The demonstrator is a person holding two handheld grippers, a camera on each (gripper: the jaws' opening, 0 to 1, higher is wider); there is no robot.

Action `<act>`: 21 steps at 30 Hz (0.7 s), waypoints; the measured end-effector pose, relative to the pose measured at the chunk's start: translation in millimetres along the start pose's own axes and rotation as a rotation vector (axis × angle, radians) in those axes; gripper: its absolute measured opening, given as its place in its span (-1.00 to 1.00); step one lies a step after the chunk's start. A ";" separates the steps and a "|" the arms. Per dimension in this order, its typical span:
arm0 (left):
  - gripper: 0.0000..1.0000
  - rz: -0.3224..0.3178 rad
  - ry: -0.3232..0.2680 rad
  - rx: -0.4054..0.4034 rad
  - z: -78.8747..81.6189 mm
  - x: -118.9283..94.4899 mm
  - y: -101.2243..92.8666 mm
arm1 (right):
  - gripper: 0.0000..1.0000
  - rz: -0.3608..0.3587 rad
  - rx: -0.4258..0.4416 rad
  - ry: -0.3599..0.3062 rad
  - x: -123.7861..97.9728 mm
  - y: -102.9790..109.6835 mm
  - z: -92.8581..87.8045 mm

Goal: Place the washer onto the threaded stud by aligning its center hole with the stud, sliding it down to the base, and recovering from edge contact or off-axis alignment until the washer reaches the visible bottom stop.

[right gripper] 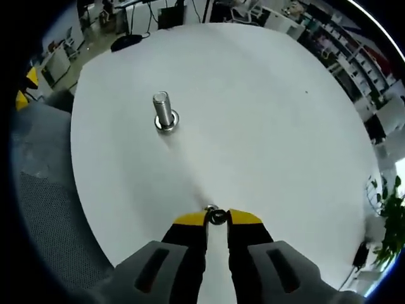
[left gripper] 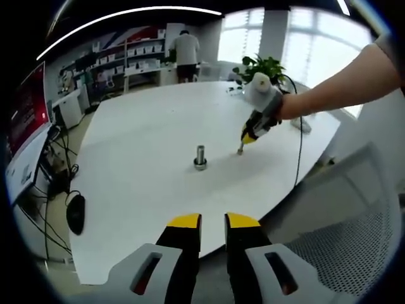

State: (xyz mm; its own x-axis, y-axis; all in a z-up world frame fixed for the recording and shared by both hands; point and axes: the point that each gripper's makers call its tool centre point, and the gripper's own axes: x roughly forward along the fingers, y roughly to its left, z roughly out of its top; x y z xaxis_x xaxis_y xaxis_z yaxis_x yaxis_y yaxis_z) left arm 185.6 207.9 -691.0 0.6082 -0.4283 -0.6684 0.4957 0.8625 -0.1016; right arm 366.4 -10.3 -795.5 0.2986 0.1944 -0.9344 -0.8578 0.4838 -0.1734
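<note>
One washer (right gripper: 217,216) sits pinched in the right claw (right gripper: 217,218), low over the white counter (right gripper: 266,126). Well apart stands the threaded stud (right gripper: 163,111). Left claw (left gripper: 212,221) hangs back, narrowly parted, holding nothing.

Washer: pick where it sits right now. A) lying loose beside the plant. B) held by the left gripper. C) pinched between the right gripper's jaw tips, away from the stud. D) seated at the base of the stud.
C: the washer sits between the right gripper jaw tips, apart from the threaded stud standing on the white table.
</note>
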 end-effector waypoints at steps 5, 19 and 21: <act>-0.76 0.001 0.003 -0.004 -0.4 0.1 0.5 | -0.82 -0.016 0.037 -0.016 8.5 -11.2 7.0; -0.76 -0.005 0.015 -0.003 -2.0 1.1 -0.4 | -0.78 -0.034 0.016 -0.086 -1.6 -11.5 5.6; -0.76 -0.006 0.016 -0.002 -2.3 1.0 -0.5 | -0.73 -0.031 0.033 -0.097 -1.4 -12.4 5.3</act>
State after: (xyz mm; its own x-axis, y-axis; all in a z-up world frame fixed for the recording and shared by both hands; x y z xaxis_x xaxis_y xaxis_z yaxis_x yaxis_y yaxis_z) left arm 184.5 207.6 -693.3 0.5951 -0.4296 -0.6793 0.4981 0.8604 -0.1078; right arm 378.8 -12.0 -790.3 0.3655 0.2594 -0.8939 -0.8338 0.5182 -0.1905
